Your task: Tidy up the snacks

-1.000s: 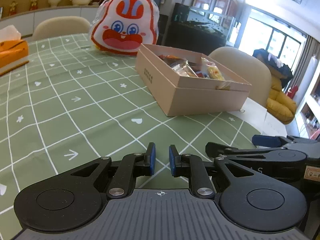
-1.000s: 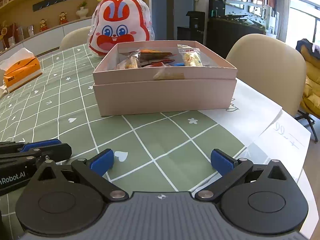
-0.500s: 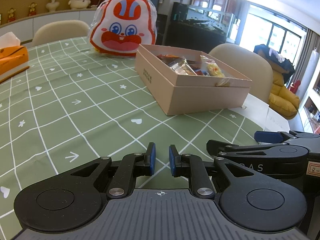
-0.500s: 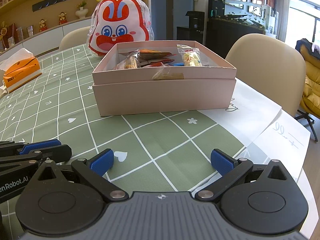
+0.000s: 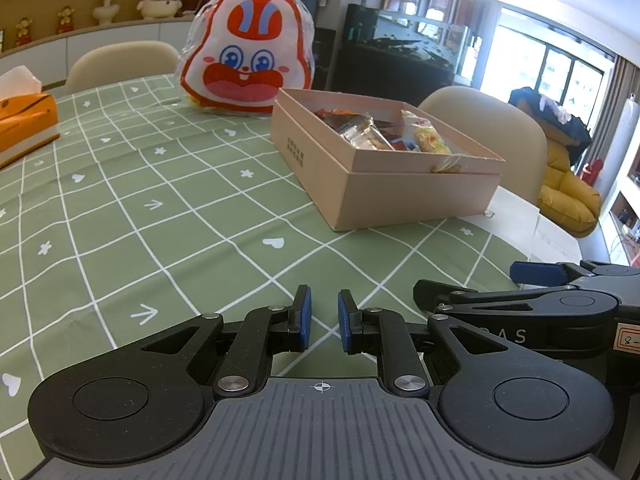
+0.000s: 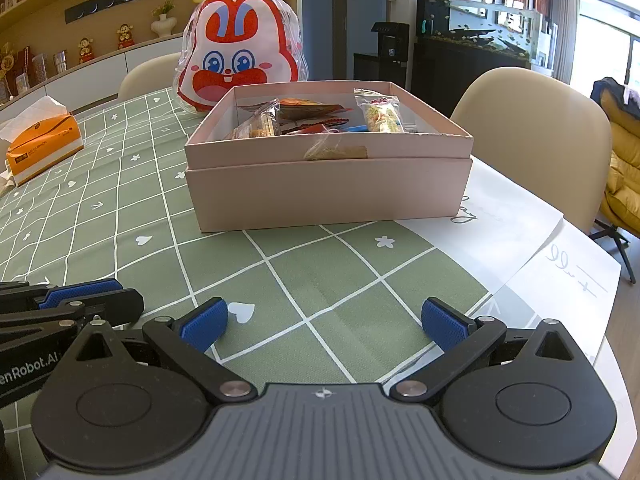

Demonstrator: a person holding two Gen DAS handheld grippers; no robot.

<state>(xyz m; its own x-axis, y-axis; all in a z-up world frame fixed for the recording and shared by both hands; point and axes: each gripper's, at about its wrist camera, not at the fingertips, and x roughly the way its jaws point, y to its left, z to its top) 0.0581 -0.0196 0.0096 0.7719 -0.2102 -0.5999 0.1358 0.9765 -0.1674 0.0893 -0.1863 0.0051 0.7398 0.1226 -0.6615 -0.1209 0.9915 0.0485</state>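
A pink cardboard box (image 6: 328, 192) stands on the green checked tablecloth (image 6: 320, 276) and holds several wrapped snacks (image 6: 380, 114). It also shows in the left wrist view (image 5: 416, 196), with the snacks (image 5: 360, 130) inside. My left gripper (image 5: 323, 322) is nearly shut with a narrow gap and holds nothing, low over the cloth in front of the box. My right gripper (image 6: 324, 322) is open and empty, facing the box's near wall. Each gripper shows at the edge of the other's view.
A rabbit-shaped snack bag (image 6: 240, 56) stands behind the box, also in the left wrist view (image 5: 246, 68). An orange tissue box (image 6: 44, 144) sits at the far left. White paper sheets (image 6: 516, 236) lie at the table's right edge. Beige chairs (image 6: 532, 132) ring the table.
The left gripper has risen and tilted slightly, so the box sits lower in its view. The right gripper has barely moved. Both jaw openings are unchanged.
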